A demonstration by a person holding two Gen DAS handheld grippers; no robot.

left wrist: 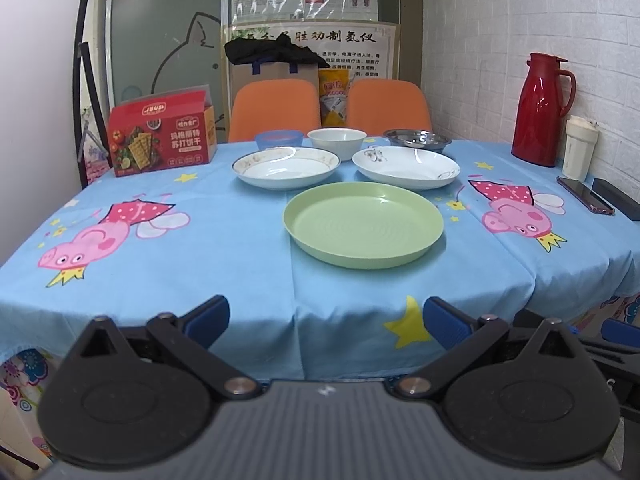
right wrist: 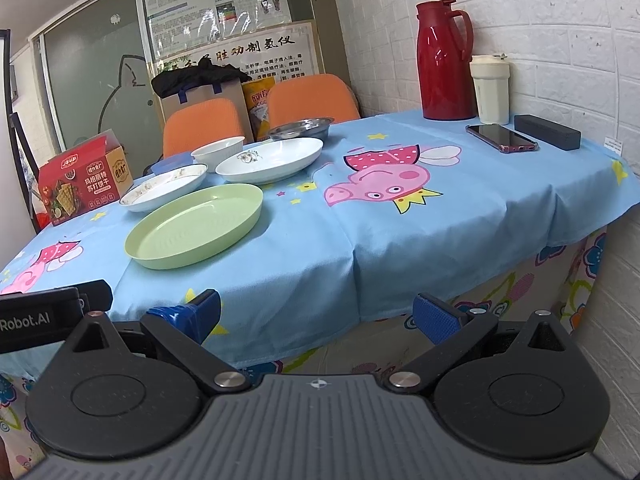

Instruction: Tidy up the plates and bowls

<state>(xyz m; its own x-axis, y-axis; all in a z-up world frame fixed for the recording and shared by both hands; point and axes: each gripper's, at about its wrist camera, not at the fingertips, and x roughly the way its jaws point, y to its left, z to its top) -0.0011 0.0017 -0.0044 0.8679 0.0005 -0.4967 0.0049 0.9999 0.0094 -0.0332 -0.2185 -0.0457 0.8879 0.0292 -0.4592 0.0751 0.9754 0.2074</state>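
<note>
A green plate (left wrist: 363, 224) (right wrist: 195, 225) lies nearest on the blue tablecloth. Behind it lie a white plate with a patterned rim (left wrist: 286, 167) (right wrist: 164, 186) and a white plate with a small print (left wrist: 406, 167) (right wrist: 270, 159). At the back stand a blue bowl (left wrist: 278, 139), a white bowl (left wrist: 337, 142) (right wrist: 218, 147) and a steel bowl (left wrist: 417, 138) (right wrist: 301, 127). My left gripper (left wrist: 326, 318) is open and empty at the table's near edge. My right gripper (right wrist: 318, 312) is open and empty, below the near edge, right of the plates.
A red biscuit box (left wrist: 162, 136) stands at the back left. A red thermos (left wrist: 540, 110), a cream cup (left wrist: 579, 148), a phone (right wrist: 501, 138) and a black case (right wrist: 547, 131) are on the right by the brick wall. Two orange chairs (left wrist: 276, 110) stand behind the table.
</note>
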